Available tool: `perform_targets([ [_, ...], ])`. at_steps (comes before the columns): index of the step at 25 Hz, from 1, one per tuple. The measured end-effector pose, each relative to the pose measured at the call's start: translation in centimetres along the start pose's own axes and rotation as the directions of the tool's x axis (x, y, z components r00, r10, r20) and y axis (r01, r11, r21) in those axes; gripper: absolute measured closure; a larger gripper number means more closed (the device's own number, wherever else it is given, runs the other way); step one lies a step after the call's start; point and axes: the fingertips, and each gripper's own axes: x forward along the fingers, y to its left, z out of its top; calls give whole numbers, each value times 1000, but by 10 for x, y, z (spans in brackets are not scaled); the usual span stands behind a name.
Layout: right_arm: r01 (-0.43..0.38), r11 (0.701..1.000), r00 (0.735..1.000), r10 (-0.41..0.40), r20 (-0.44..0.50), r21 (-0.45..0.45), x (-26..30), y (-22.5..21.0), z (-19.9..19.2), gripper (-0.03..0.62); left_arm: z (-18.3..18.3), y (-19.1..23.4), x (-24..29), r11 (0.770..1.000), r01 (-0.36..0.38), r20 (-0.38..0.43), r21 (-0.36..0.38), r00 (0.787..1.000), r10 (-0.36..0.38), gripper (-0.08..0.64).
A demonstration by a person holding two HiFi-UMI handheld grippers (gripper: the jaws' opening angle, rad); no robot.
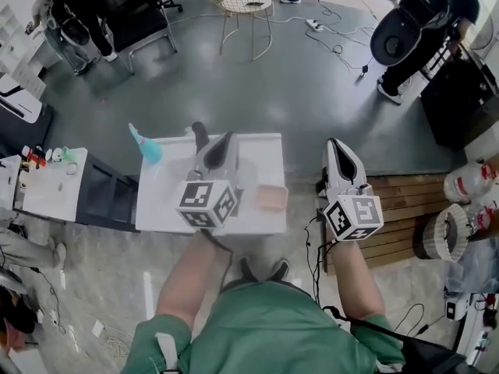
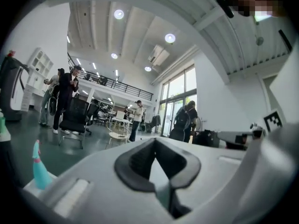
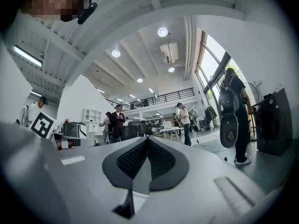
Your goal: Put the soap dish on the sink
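Observation:
The soap dish, a small pinkish tray, lies on the right part of the white sink unit below me. My left gripper is held over the middle of the unit, left of the dish and well above it; in the left gripper view the left gripper has its jaws together with nothing between them. My right gripper hangs off the unit's right edge over the floor. In the right gripper view the right gripper is also shut and empty. Both gripper views look level across the hall, and neither shows the dish.
A teal spray bottle stands at the unit's far left corner, also seen as the teal bottle. A dark faucet-like piece stands beside it. A wooden pallet lies right, a white cabinet left, a wire side table and people beyond.

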Motion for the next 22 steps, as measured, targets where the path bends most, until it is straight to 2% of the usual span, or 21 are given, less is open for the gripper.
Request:
perform_targets([
  [7, 4, 998, 999, -1, 53, -58, -11, 9, 36, 591, 34, -19, -10, 988, 7, 39, 153, 999, -13, 563],
  [14, 6, 995, 996, 3, 90, -99, -20, 10, 63, 591, 54, -32, -13, 985, 16, 78, 170, 997, -29, 563],
  [22, 8, 994, 995, 3, 100, -113, -21, 6, 71, 591, 61, -37, -12, 983, 13, 96, 182, 995, -31, 563],
])
